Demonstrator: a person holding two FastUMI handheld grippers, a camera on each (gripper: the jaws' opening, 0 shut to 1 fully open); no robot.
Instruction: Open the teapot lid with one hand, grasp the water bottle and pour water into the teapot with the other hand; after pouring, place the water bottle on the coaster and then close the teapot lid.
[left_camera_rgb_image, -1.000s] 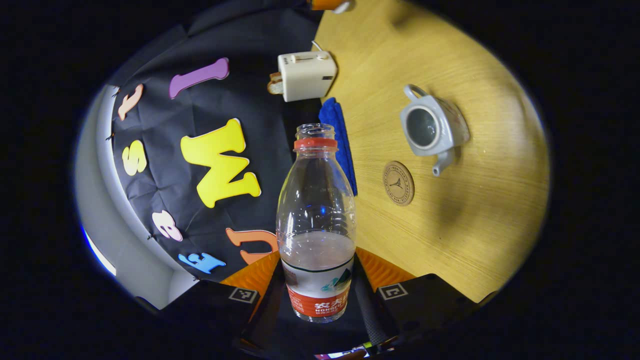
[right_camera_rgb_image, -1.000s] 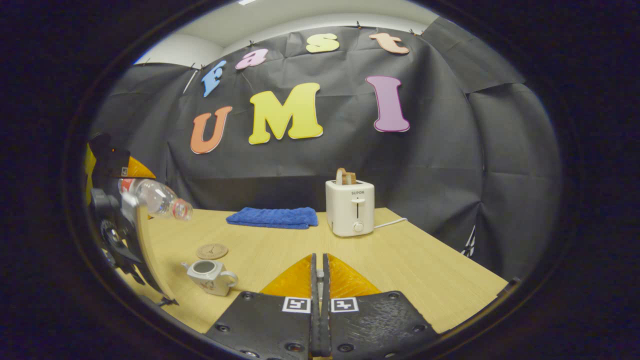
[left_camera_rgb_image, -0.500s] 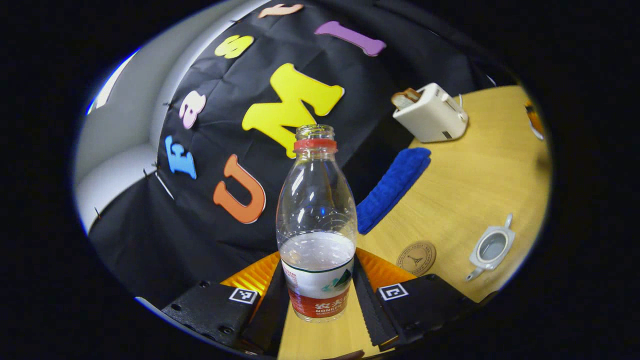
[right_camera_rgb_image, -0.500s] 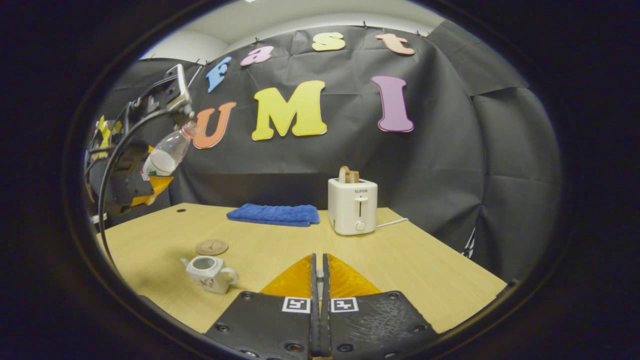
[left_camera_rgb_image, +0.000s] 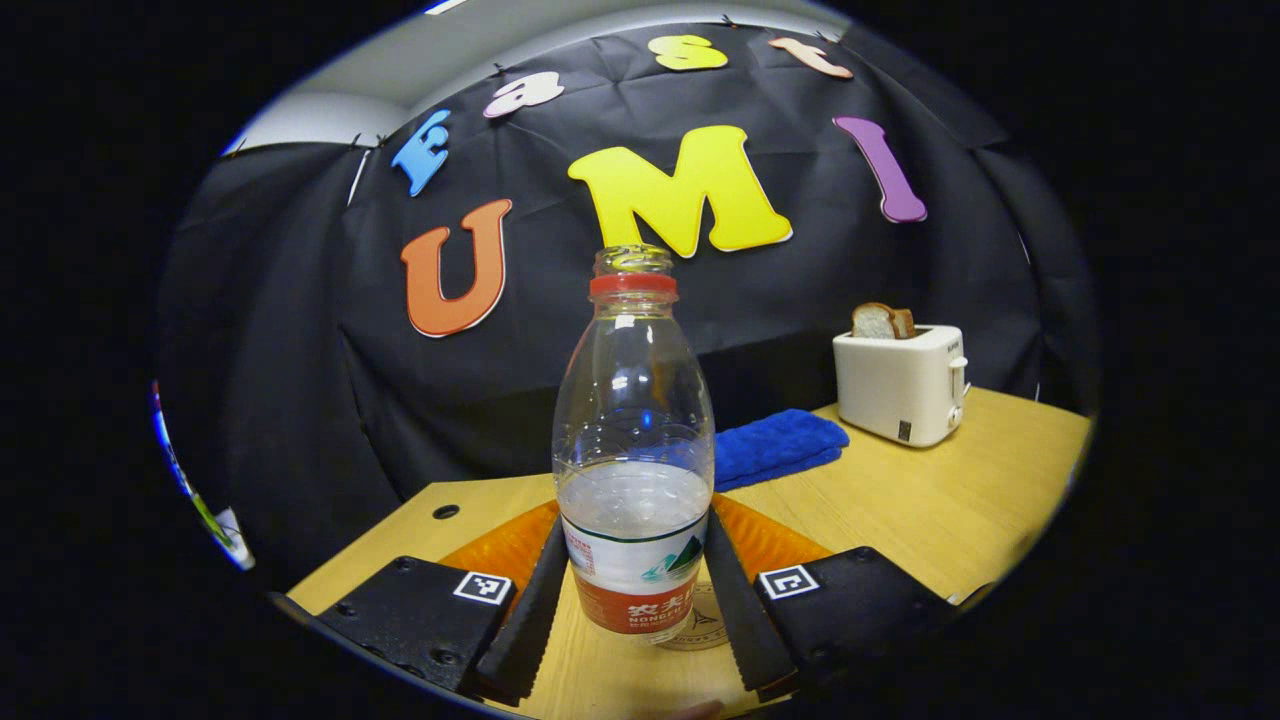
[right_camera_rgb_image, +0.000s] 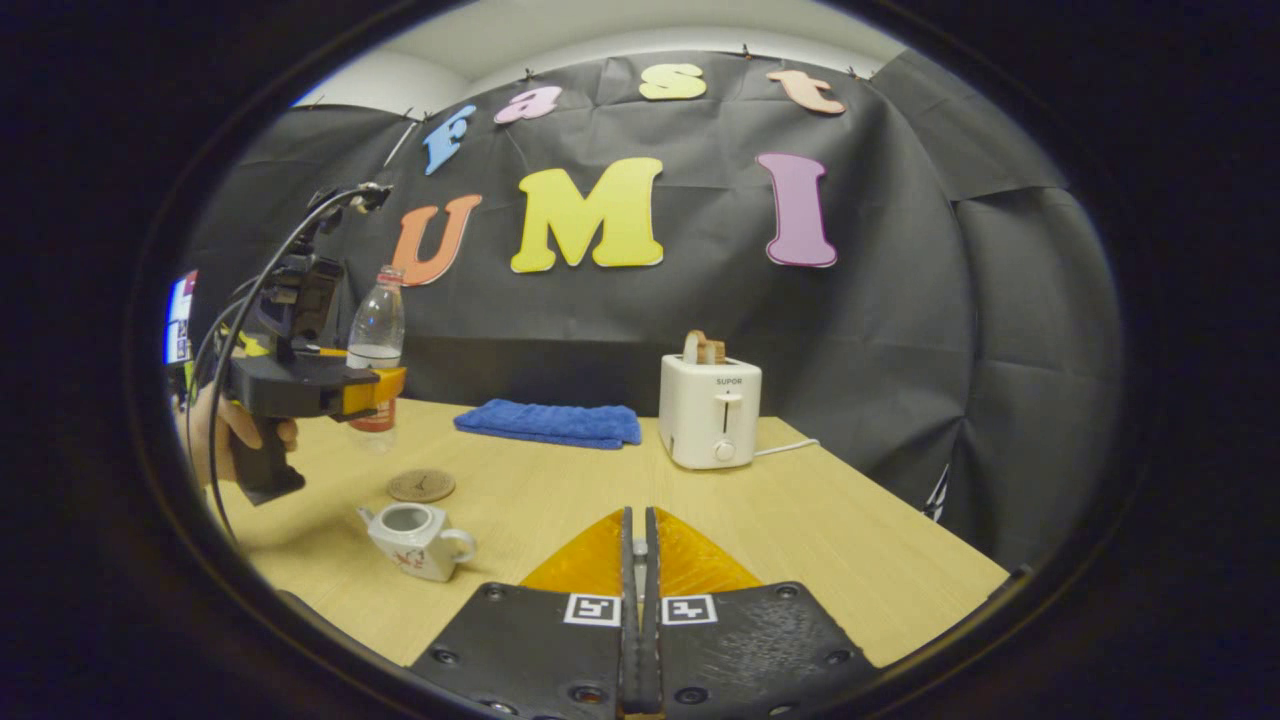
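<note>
Presently the table (right_camera_rgb_image: 820, 520) carries, far side, a toaster (right_camera_rgb_image: 712, 412) and a blue cloth (right_camera_rgb_image: 548, 422); neither is at risk. The left claw (left_camera_rgb_image: 628, 585) grips the uncapped water bottle (left_camera_rgb_image: 632, 450) upright, above the coaster (right_camera_rgb_image: 421, 485). Main hazard: an off-centre landing, tipping it and spilling. The teapot (right_camera_rgb_image: 415, 538) stands open, near left, close to that path. The right claw (right_camera_rgb_image: 636, 600) is closed; whether it pinches the lid cannot be told.
</note>
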